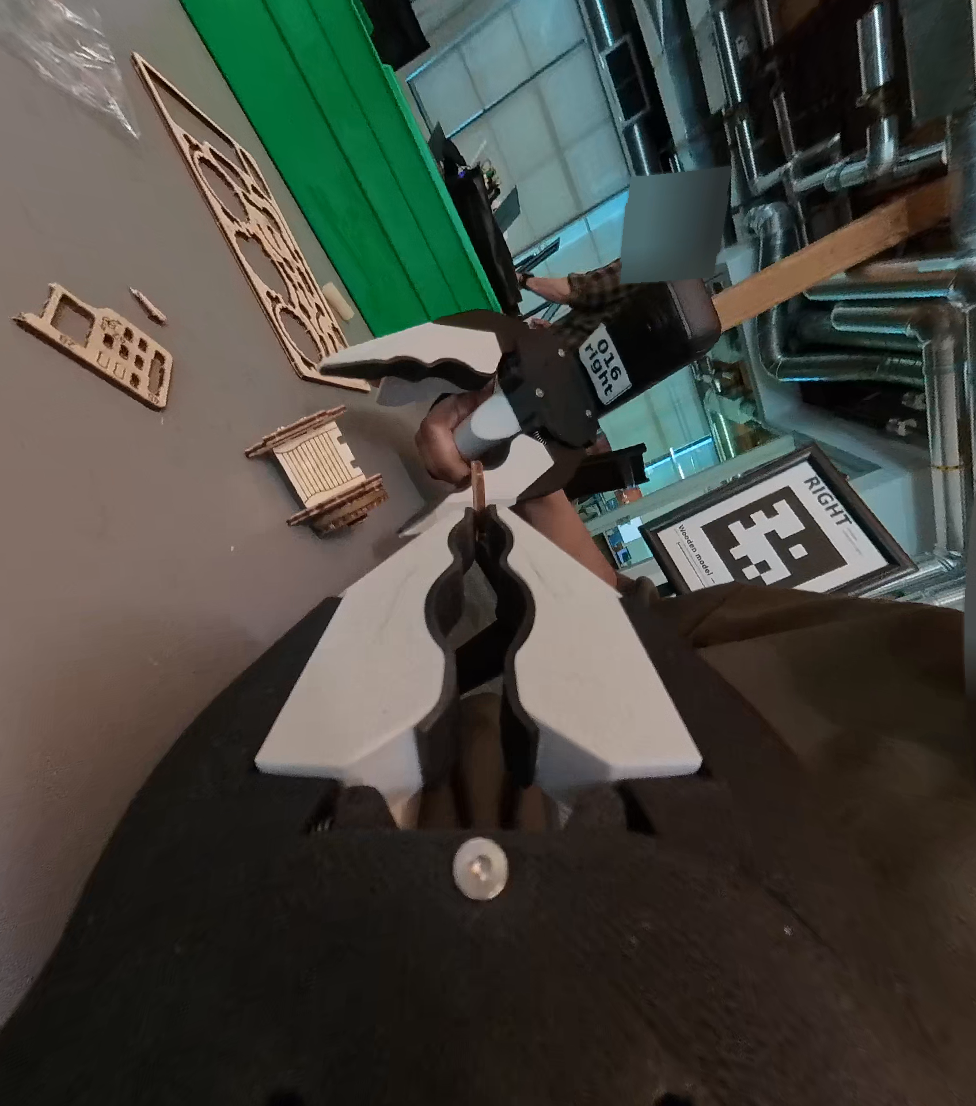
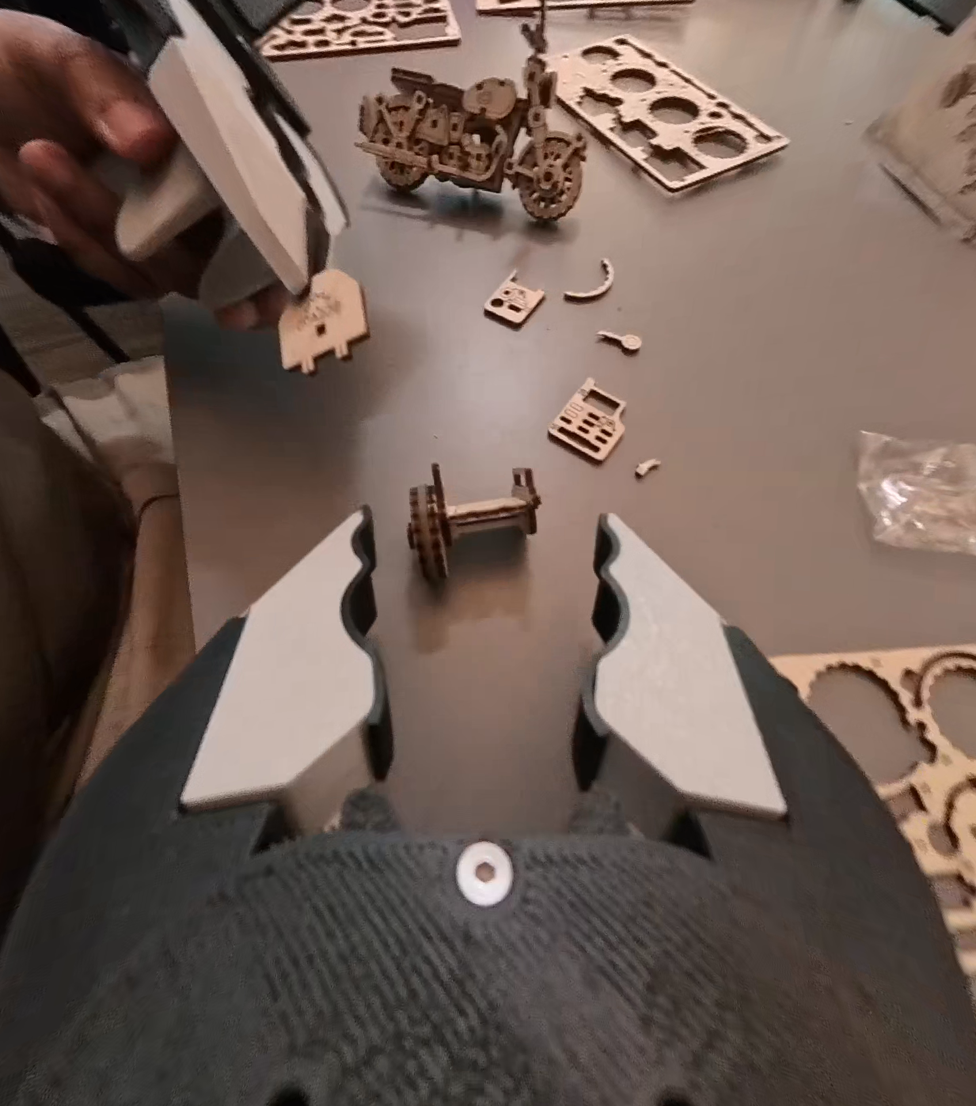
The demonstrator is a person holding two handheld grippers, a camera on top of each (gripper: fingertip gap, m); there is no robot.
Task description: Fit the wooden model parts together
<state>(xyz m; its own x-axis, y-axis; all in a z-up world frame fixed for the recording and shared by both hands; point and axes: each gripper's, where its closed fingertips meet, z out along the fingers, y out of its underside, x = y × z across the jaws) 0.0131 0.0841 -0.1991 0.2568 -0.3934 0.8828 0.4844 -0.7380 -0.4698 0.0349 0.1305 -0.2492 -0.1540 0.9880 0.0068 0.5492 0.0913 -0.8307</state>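
The right claw point(image 2: 485, 604) fills the near foreground of its own view, its grey fingers point(image 2: 288, 664) spread wide apart and holding nothing, poised low over the dark worktop point(image 2: 461, 383) with the spool-like sub-assembly point(image 2: 470, 526) lying just beyond the tips and between them. Up at the left, the left claw point(image 2: 309, 281) is pinched together on a flat tabbed wooden plate point(image 2: 324, 326), held clear of the worktop with its two small tabs pointing down; in the left wrist view the same plate point(image 1: 478, 497) shows edge-on, a thin strip nipped at the very tips. Moving rightward along the worktop lie the nearly built wooden motorcycle point(image 2: 473, 143), a small slotted panel point(image 2: 587, 419), a curved sliver point(image 2: 590, 281) and a crumpled clear bag point(image 2: 940, 497), with spent cut-out sheets point(image 2: 671, 114) beyond. The step in hand looks like preparing a join: one part is already gripped, its partner not yet. The next move probably calls for the right claw to close across the spool's barrel and steady it, so the plate's tabs can be lined up square with their slots, whose position cannot be made out
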